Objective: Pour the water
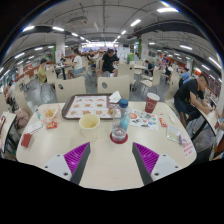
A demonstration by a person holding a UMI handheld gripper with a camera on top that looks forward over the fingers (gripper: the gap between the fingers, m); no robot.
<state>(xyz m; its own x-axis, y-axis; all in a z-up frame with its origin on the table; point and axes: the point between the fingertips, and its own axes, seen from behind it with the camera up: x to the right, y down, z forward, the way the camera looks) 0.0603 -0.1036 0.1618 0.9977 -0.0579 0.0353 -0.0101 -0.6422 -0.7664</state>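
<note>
Gripper (111,160): jaws apart, nothing between the purple pads
Water bottle (121,118): upright on the table (110,170), just ahead of the fingers
Yellow cup (89,124): left of bottle
Red-lidded cup (151,102): farther right
Tray (86,106): beyond

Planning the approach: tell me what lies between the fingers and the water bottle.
In the gripper view, only bare tabletop lies between the hand-held gripper, its fingers open, and the water bottle. The yellow cup stands beside the bottle, off that line.
</note>
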